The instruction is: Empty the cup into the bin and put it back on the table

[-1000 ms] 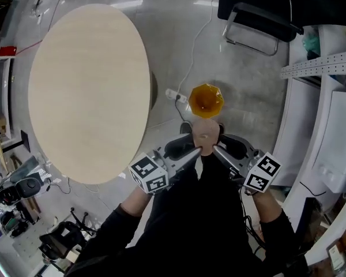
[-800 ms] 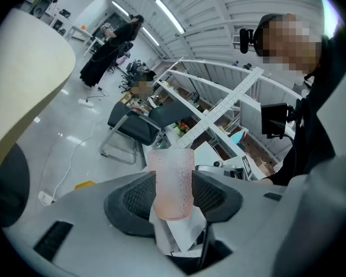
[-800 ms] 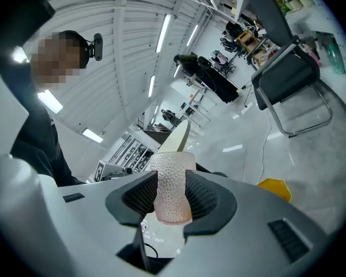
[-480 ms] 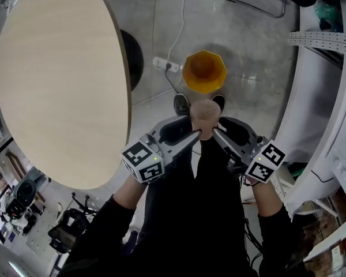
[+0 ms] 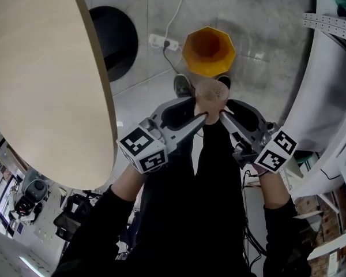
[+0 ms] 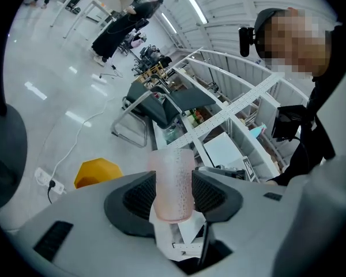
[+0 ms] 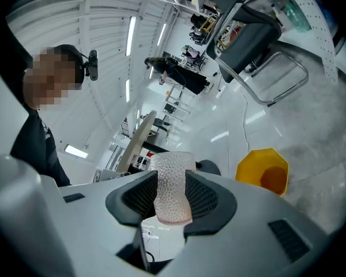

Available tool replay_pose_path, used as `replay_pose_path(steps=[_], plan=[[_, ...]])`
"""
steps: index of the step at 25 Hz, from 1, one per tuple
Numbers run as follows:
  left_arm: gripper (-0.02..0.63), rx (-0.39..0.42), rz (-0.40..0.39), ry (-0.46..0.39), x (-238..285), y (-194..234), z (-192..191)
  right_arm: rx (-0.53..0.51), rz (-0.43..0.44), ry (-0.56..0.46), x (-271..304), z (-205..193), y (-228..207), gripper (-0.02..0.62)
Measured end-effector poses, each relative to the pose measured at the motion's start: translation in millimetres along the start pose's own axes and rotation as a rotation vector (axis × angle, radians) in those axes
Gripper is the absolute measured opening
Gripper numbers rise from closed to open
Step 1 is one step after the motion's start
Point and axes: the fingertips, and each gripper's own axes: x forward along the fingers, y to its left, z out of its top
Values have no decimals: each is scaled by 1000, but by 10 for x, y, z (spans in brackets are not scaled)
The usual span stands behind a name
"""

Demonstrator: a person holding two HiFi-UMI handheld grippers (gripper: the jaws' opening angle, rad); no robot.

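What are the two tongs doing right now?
Left tongs: closed on the cup.
Right tongs: closed on the same cup.

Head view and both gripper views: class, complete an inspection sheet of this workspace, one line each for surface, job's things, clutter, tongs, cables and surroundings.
Surface: round wooden table, nothing seen on its top.
Job's things: pink textured cup, held upright off the table, near the yellow bin on the floor.
Clutter: dark equipment on the floor beyond the table edge.
Tongs: left tongs and right tongs both clamp the cup, from opposite sides.
Cables: white cable running to a power strip on the floor.
Surroundings: black chair, white shelving.
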Motion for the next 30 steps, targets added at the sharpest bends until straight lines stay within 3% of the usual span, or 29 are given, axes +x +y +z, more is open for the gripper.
replay_pose_path(steps=[14,30], plan=[[209,-140,45,49,276,408,-396,100,-49,38,62,-284,-549,155],[209,-203,55,54,229,543,-440,183,-68,37,165,-368,-612,155]])
